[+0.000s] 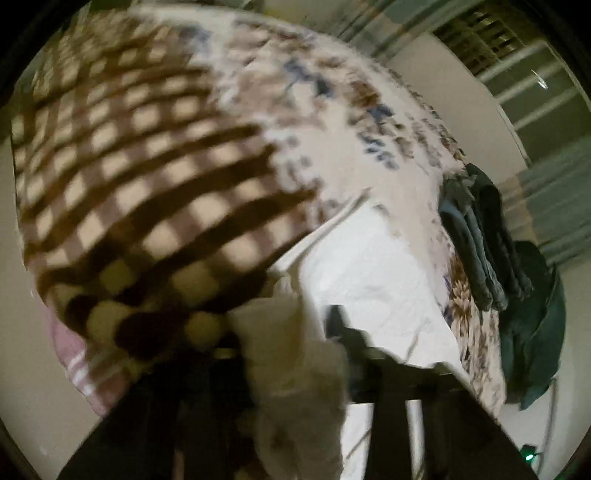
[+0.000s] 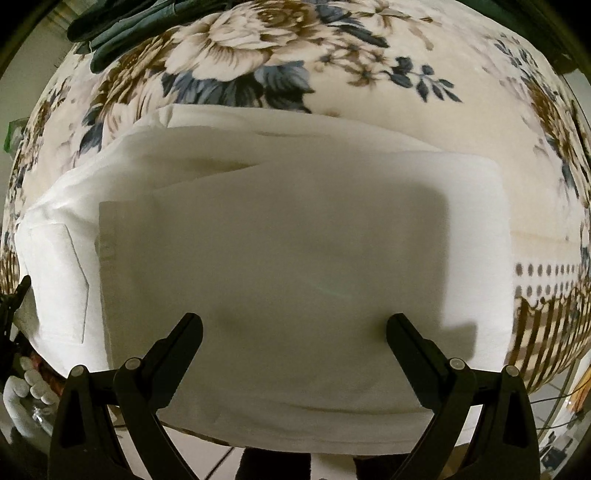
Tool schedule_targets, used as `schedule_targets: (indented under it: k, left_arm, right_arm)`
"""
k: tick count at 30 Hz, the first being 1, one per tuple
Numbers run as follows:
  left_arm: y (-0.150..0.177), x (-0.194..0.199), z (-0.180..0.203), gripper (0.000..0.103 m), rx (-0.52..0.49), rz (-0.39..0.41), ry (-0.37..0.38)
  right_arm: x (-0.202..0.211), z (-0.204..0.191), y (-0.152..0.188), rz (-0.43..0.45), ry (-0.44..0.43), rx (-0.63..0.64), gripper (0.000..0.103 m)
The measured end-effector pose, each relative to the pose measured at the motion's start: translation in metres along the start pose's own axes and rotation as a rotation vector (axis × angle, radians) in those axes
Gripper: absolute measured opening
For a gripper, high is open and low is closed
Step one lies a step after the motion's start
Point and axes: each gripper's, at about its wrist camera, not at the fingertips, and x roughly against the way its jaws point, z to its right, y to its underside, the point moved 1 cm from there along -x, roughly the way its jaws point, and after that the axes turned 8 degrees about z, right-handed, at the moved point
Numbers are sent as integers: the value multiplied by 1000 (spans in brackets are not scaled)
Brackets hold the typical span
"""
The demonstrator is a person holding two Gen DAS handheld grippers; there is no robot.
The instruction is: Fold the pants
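White pants (image 2: 288, 236) lie folded on the floral bedspread, filling the middle of the right wrist view. My right gripper (image 2: 294, 325) is open just above them, with nothing between its fingers. In the left wrist view, which is blurred, the same white pants (image 1: 369, 266) lie on the bed. My left gripper (image 1: 291, 328) is shut on a bunched fold of the white pants (image 1: 295, 350) at their near edge. The left gripper also shows at the left edge of the right wrist view (image 2: 14, 295).
The bed has a floral bedspread (image 2: 258, 66) and a brown checked blanket (image 1: 129, 177). A pile of dark green and blue clothes (image 1: 498, 240) lies at the bed's edge; it also shows in the right wrist view (image 2: 122, 26). A gloved hand (image 2: 26, 391) is at lower left.
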Motion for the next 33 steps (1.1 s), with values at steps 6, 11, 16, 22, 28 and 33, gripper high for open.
schedule_targets:
  k: [6, 11, 16, 22, 28, 33]
  left_arm:
    - [0, 60, 65, 17, -158, 129, 2]
    - [22, 124, 151, 16, -340, 230, 22]
    - [80, 178, 245, 16, -473, 234, 92]
    - [195, 186, 327, 16, -505, 93, 169]
    - [307, 132, 362, 16, -526, -105, 173]
    - [360, 89, 371, 16, -604, -217, 118]
  right_arm:
    - [17, 22, -1, 40, 31, -23, 101]
    - [36, 47, -3, 70, 4, 34, 101]
    - [66, 88, 5, 87, -80, 52, 101]
    - [86, 189, 16, 79, -96, -18, 101]
    - [75, 307, 32, 43, -34, -180, 101]
    - [60, 373, 42, 18, 18, -246, 101]
